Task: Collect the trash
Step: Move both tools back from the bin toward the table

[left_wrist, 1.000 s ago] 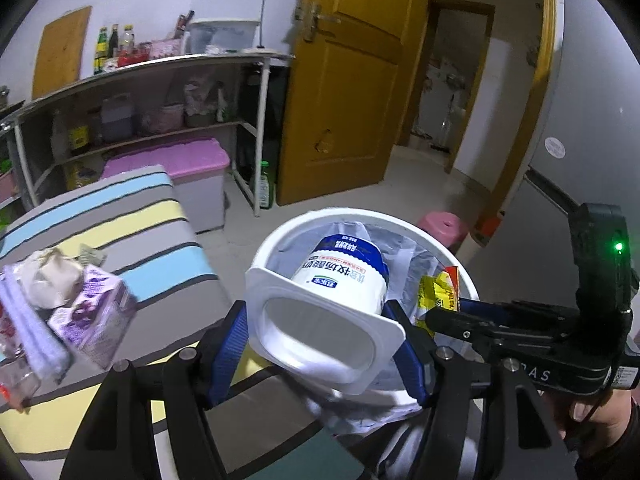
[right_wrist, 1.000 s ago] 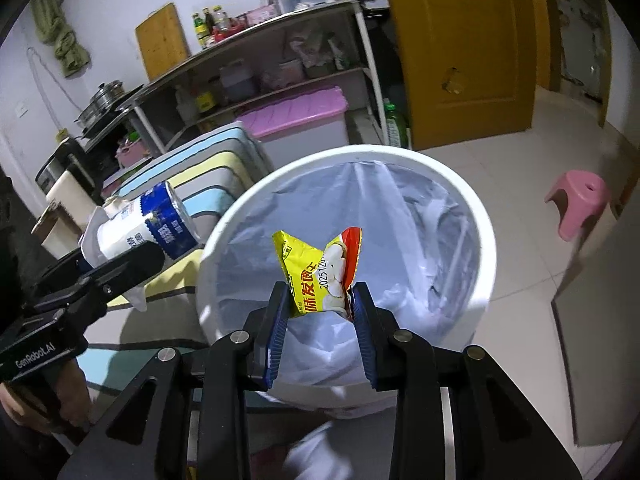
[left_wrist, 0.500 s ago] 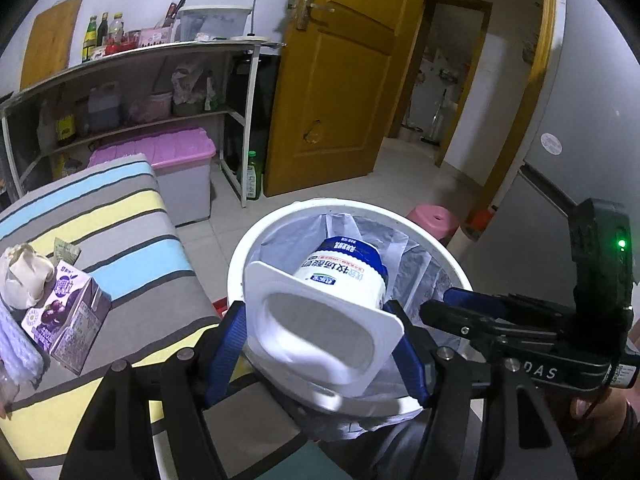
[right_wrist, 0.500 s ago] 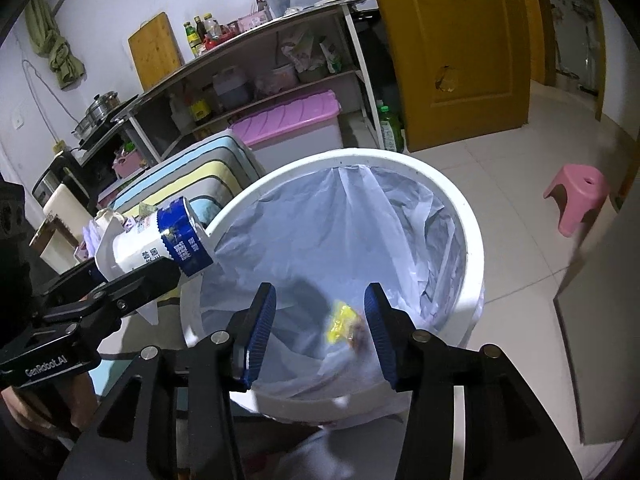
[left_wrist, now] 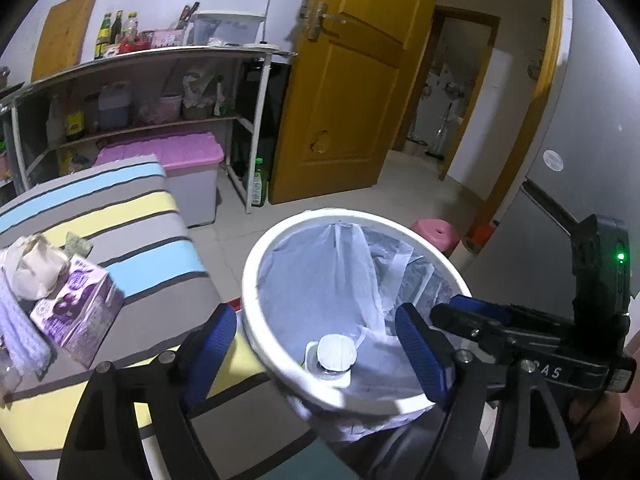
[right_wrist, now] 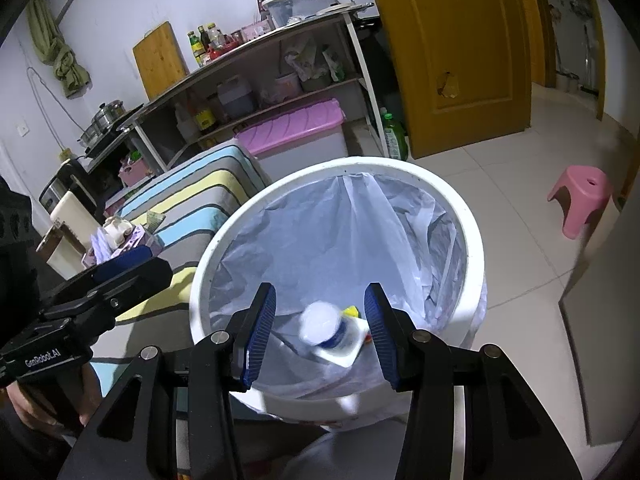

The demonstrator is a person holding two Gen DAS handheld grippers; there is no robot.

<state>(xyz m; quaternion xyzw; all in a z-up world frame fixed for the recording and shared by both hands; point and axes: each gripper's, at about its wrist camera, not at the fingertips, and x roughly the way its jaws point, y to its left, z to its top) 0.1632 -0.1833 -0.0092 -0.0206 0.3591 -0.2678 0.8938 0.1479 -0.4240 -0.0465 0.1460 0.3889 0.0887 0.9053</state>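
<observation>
Bin (left_wrist: 256, 280) fills your left wrist view: your left claw (left_wrist: 320, 336) has just been opening, its jaws now wide and empty astride the rim, the bottle (left_wrist: 331, 358) lying inside on the liner. In your right wrist view, your right claw (right_wrist: 320, 320) also hangs released over the bin (right_wrist: 476, 240), nothing between its jaws, with the bottle (right_wrist: 326, 332) and a yellow wrapper (right_wrist: 352, 311) down below.

One white trash bin (right_wrist: 474, 248) with one liner bag (right_wrist: 320, 232), holding one white yogurt cup (right_wrist: 332, 334) and one yellow wrapper (right_wrist: 352, 311). Two grippers: left gripper (left_wrist: 316, 346), right gripper (right_wrist: 320, 330). One purple carton (left_wrist: 76, 312), one pink stool (right_wrist: 582, 194), one pink-lidded storage box (right_wrist: 300, 132).
</observation>
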